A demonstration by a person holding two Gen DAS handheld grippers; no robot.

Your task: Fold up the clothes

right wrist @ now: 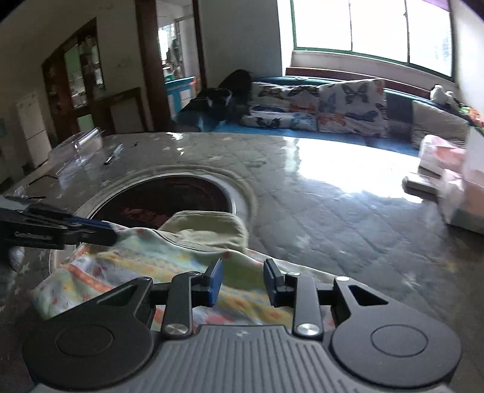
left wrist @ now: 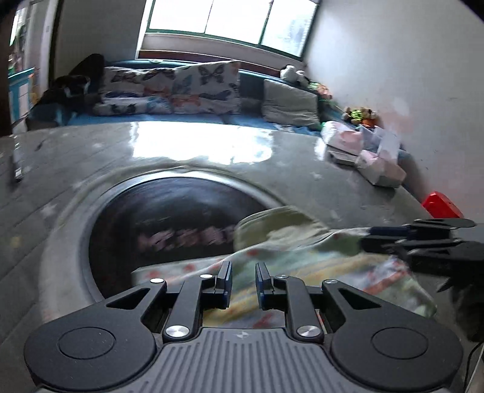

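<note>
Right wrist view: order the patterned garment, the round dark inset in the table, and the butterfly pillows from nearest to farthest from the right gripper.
1. Patterned garment, directly under the right gripper.
2. Round dark inset, ahead, slightly left.
3. Butterfly pillows, far back below the window.

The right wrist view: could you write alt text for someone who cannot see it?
A pastel patterned garment lies crumpled on a glossy grey table, partly over a dark round inset. The right gripper hovers above it with jaws open, while the left gripper reaches in from the left. Behind are butterfly cushions under a bright window.
</note>
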